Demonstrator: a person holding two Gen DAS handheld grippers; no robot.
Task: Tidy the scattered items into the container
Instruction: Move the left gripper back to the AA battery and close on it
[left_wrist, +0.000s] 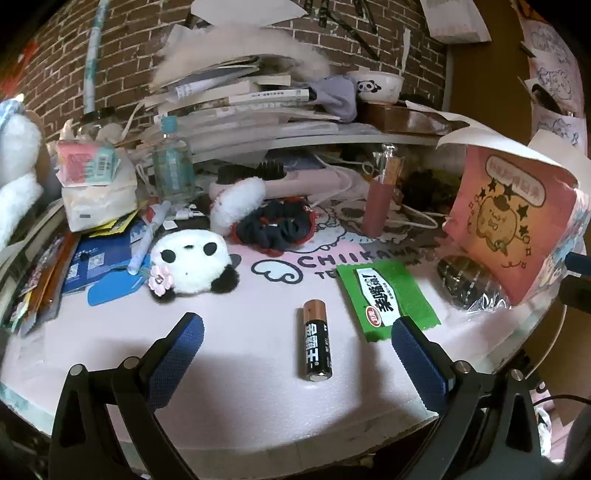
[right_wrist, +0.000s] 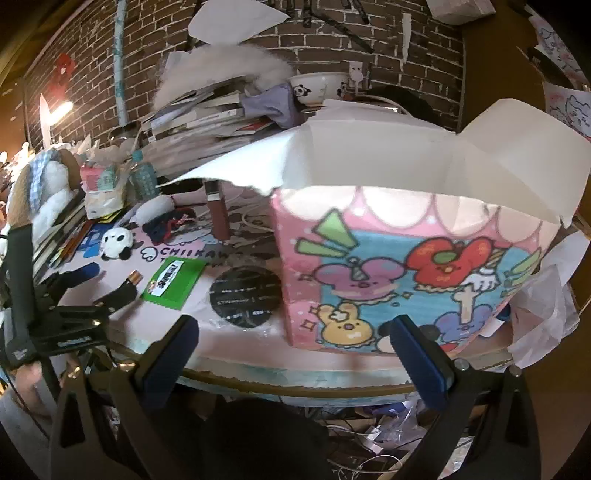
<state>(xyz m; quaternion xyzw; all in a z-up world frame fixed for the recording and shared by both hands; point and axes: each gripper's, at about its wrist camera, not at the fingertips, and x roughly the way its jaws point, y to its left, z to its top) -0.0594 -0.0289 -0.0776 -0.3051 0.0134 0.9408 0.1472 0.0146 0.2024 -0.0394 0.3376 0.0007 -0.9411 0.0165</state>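
Two sets of fingers stand spread and empty. Battery (left_wrist: 317, 340) lies flat on the tabletop (left_wrist: 240, 387) between the left gripper (left_wrist: 295, 354) fingers; lower squarely, clamp mid-body. Pink box (right_wrist: 413, 266) faces the right gripper (right_wrist: 293, 350), flaps open.
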